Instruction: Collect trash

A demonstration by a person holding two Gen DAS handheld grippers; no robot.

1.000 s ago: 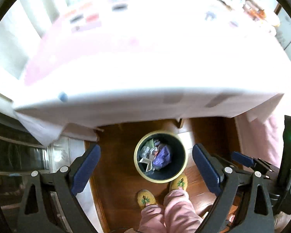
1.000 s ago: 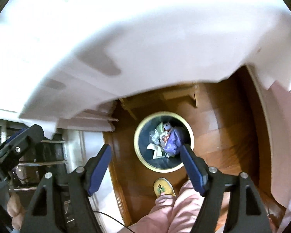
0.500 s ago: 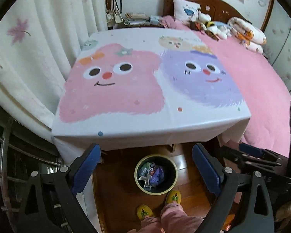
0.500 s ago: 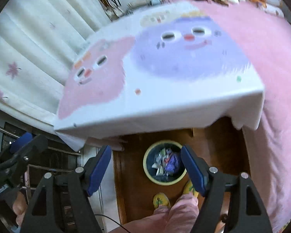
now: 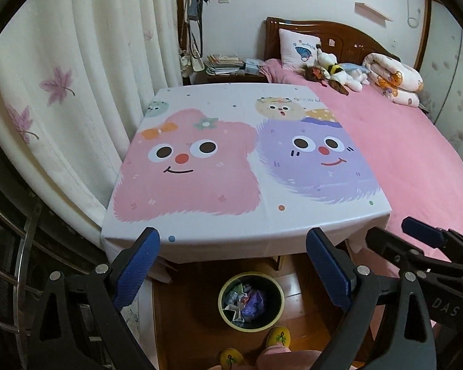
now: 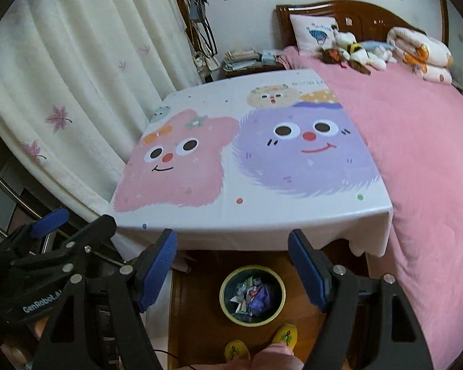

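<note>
A round dark trash bin (image 5: 271,289) (image 6: 273,280) with a yellow rim stands on the wooden floor below the table's near edge. Crumpled wrappers and a purple piece (image 5: 251,303) (image 6: 257,297) lie inside it. My left gripper (image 5: 233,262) hangs high above the bin, open, nothing between its blue-padded fingers. My right gripper (image 6: 233,260) is open and empty too, also held above the bin. The table (image 5: 231,154) (image 6: 231,160) wears a white cloth with a pink and a purple cartoon face; no loose trash shows on it.
A pink bed (image 5: 401,141) with plush toys and a rolled quilt adjoins the table on the right. White curtains (image 5: 61,92) hang at the left. A nightstand with books (image 5: 225,64) stands behind. A person's yellow slippers (image 6: 284,337) and pink trouser legs are beside the bin.
Both grippers have risen and tilted up from close over the bin; the view went from the table's underside edge to the whole tabletop and room. Jaws stayed open.
</note>
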